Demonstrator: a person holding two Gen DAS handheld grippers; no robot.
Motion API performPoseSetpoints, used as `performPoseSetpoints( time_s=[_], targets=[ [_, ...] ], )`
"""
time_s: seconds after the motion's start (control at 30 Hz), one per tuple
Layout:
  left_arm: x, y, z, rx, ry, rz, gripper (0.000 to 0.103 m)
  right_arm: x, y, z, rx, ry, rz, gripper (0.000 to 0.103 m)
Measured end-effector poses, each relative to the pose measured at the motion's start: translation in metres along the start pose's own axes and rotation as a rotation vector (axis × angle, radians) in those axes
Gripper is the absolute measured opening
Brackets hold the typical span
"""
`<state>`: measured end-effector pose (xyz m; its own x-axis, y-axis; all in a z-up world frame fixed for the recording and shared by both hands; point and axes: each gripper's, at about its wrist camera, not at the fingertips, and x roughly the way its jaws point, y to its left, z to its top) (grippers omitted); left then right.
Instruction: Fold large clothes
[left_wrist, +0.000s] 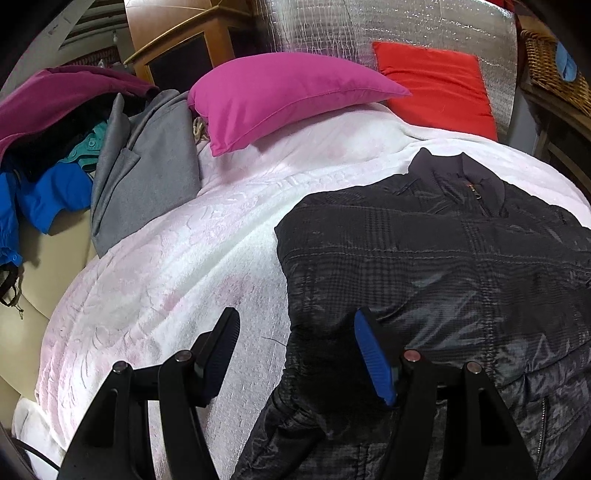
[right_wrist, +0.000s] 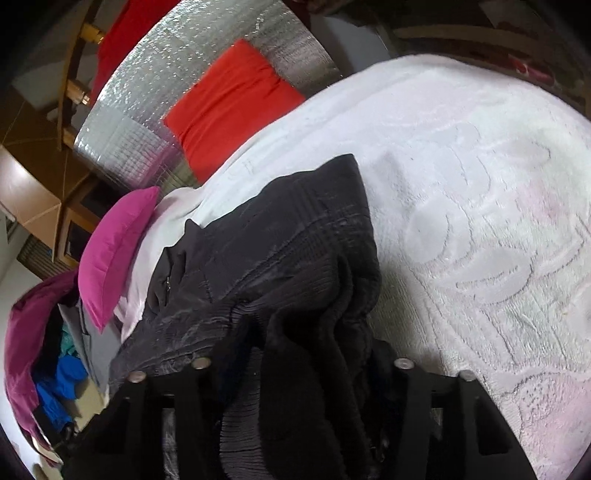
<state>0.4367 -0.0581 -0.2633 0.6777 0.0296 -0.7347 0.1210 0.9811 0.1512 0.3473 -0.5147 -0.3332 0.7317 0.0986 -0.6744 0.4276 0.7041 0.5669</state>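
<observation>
Item: black jacket (left_wrist: 436, 258), quilted, with a faint plaid pattern and a slight sheen.
Collar: stand-up, zipped shut, small orange zip pull; upper right of the left wrist view.
Pose: front side up, body spread flat, filling the right half of that view down to the bottom edge.
Right wrist view: jacket (right_wrist: 273, 258) runs from centre to bottom; one part is gathered into bunched, ribbed folds at bottom centre.
Hem: hidden.

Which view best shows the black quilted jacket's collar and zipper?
The left wrist view: the black quilted jacket lies spread on the white blanket, collar and zipper visible. The right wrist view shows it bunched between the right hand-held gripper's jaws, collar barely visible.
</observation>
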Motion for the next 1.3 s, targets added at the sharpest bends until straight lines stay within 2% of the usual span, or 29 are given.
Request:
performPoseSetpoints(
  time_s=[0.07,0.2,0.23,0.3,0.37,0.43,0.53,0.8,0.87,1.03,1.17,1.3],
  targets=[
    [0.001,0.000,0.000,0.002,0.001,0.001,0.065,-0.007,0.005,0.000,-0.015,-0.035,0.001,0.041],
    [0.003,0.000,0.001,0.001,0.008,0.011,0.065,-0.023,0.018,0.001,-0.074,-0.114,0.017,0.040],
    [0.005,0.000,0.000,-0.001,0.014,0.010,0.065,-0.018,0.018,0.002,-0.077,-0.100,-0.010,0.040],
    [0.008,0.001,0.000,-0.002,0.025,0.012,0.065,0.003,0.004,0.002,-0.024,-0.013,-0.052,0.041],
    [0.010,0.001,-0.001,-0.002,0.036,0.017,0.065,0.005,-0.007,0.005,0.047,0.004,-0.002,0.045],
    [0.011,0.002,-0.001,-0.009,0.041,0.017,0.065,0.000,-0.007,0.007,0.064,0.011,0.016,0.048],
    [0.010,0.005,0.000,-0.020,0.043,0.015,0.065,-0.008,-0.005,0.008,0.062,0.012,0.029,0.066],
    [0.005,0.008,-0.003,-0.024,0.044,0.015,0.066,-0.034,-0.008,0.009,0.064,0.007,0.055,0.071],
    [0.005,0.009,-0.004,-0.026,0.051,0.010,0.069,-0.037,-0.009,0.007,0.060,0.009,0.053,0.072],
    [0.011,0.016,-0.006,-0.048,0.104,-0.019,0.070,-0.040,-0.008,0.005,0.042,0.041,0.057,0.073],
    [0.018,0.032,-0.009,-0.119,0.159,-0.109,0.073,-0.034,-0.008,0.002,0.026,0.076,0.046,0.077],
    [0.022,0.038,-0.013,-0.152,0.187,-0.177,0.074,-0.022,-0.011,-0.003,0.022,0.126,0.044,0.078]
  ],
)
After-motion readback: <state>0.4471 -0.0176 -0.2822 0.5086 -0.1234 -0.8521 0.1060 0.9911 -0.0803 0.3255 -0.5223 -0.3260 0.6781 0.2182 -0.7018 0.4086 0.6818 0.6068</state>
